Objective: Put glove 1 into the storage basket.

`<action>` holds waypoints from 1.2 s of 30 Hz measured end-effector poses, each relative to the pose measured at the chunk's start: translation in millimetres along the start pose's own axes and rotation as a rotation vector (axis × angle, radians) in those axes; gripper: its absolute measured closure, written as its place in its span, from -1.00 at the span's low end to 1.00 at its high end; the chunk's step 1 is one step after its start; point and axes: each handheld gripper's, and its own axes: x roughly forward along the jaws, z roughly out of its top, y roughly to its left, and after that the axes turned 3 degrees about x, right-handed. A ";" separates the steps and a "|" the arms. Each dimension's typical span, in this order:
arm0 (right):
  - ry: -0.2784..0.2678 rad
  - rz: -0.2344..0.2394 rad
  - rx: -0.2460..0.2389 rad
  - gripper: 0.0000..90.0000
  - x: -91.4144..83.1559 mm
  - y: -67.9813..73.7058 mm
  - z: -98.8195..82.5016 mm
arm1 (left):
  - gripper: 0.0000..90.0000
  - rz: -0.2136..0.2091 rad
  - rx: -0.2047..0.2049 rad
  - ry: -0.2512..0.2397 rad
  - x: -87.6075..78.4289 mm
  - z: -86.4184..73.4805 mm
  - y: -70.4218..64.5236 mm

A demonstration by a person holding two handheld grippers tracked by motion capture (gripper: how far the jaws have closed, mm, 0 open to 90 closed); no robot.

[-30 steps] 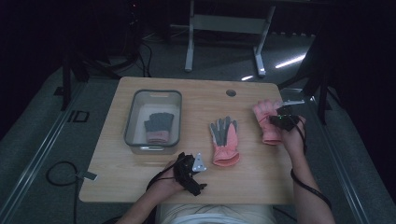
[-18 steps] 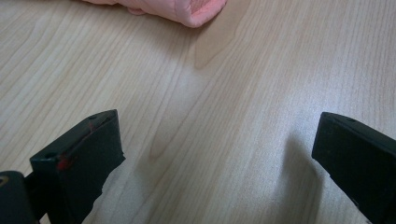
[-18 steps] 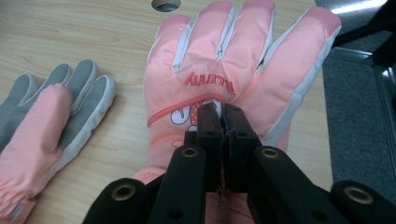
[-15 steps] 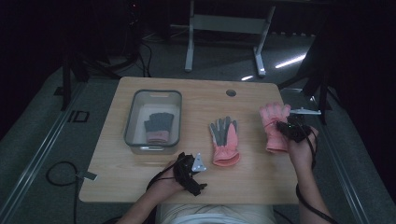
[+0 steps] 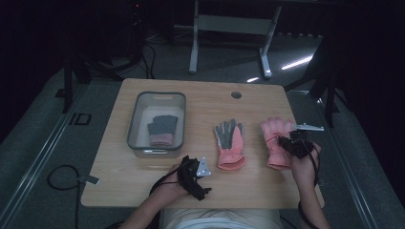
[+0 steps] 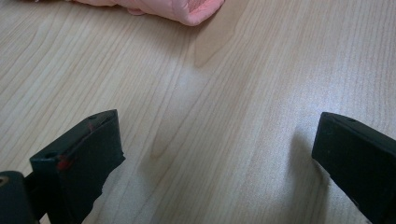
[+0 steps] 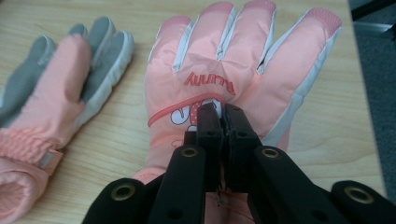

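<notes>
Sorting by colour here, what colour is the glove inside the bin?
Grey with a pink cuff, the glove shows best in the high view.

Premises resemble a lab or recording studio rather than a home — walls and surroundings are blacked out. A lone wooden table (image 5: 143, 186) stands on grey carpet (image 5: 43, 143). Cables (image 5: 143, 52) trail across the floor beside a metal stand (image 5: 229, 28).

Before you: a wooden table (image 5: 143, 186) with a round hole (image 5: 236, 95) near its far edge; beyond it, a grey metal stand (image 5: 229, 28); a black cable (image 5: 59, 179) loops on the floor.
</notes>
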 end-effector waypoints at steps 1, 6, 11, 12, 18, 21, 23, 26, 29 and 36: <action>0.005 0.000 -0.001 0.92 2.5 -0.4 -1.2 | -0.97 0.000 0.002 0.003 0.1 -0.1 -0.2; 0.025 -0.009 0.010 0.92 17.4 -0.1 -5.5 | -0.97 0.000 0.000 0.002 0.2 0.1 0.2; 0.056 -0.023 -0.004 0.89 34.5 -0.1 -8.4 | -0.97 -0.002 -0.002 0.000 -0.4 0.3 0.3; 0.062 -0.023 -0.008 0.87 38.5 -0.2 -10.3 | -0.97 -0.002 -0.001 -0.001 -0.5 0.3 0.2; 0.073 -0.010 -0.007 0.75 48.0 -3.9 -15.2 | -0.97 -0.001 -0.006 -0.003 -0.4 0.1 0.6; 0.083 -0.008 -0.038 0.67 49.8 -3.8 -15.5 | -0.97 0.000 0.000 -0.001 -0.5 0.6 0.5; 0.088 -0.007 -0.059 0.60 49.0 -3.7 -14.2 | -0.97 0.002 0.000 -0.001 -0.3 0.7 0.3; 0.056 -0.010 -0.102 0.48 43.1 -3.7 -10.9 | -0.97 0.001 0.003 0.001 -0.3 1.1 -0.1; 0.033 0.000 -0.166 0.37 37.5 -6.0 -5.8 | -0.97 0.001 0.006 0.004 -0.2 1.0 0.3; 0.039 0.047 -0.258 0.26 34.8 -13.8 -3.0 | -0.97 0.001 -0.001 -0.004 -1.9 1.2 1.2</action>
